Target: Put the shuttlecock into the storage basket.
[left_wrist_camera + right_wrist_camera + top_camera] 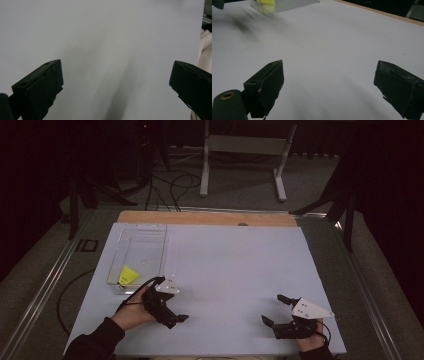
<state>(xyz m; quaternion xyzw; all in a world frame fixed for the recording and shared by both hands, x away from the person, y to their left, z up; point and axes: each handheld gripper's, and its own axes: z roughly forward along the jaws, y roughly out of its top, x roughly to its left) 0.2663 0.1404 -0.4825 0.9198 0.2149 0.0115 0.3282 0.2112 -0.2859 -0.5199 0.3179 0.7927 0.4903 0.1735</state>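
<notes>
Yellow shuttlecock, seemingly, lies in clear tray; both grippers' fingers spread, empty.

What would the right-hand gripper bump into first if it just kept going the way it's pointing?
Probably nothing soon: the right gripper, open, points across bare white tabletop. The clear tray with the yellow object sits left of that line, though depth is uncertain.

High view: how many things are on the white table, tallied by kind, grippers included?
Clear tray: 1
Yellow item in the tray: 1
Grippers, left gripper and right gripper: 2
Total: 4
</notes>
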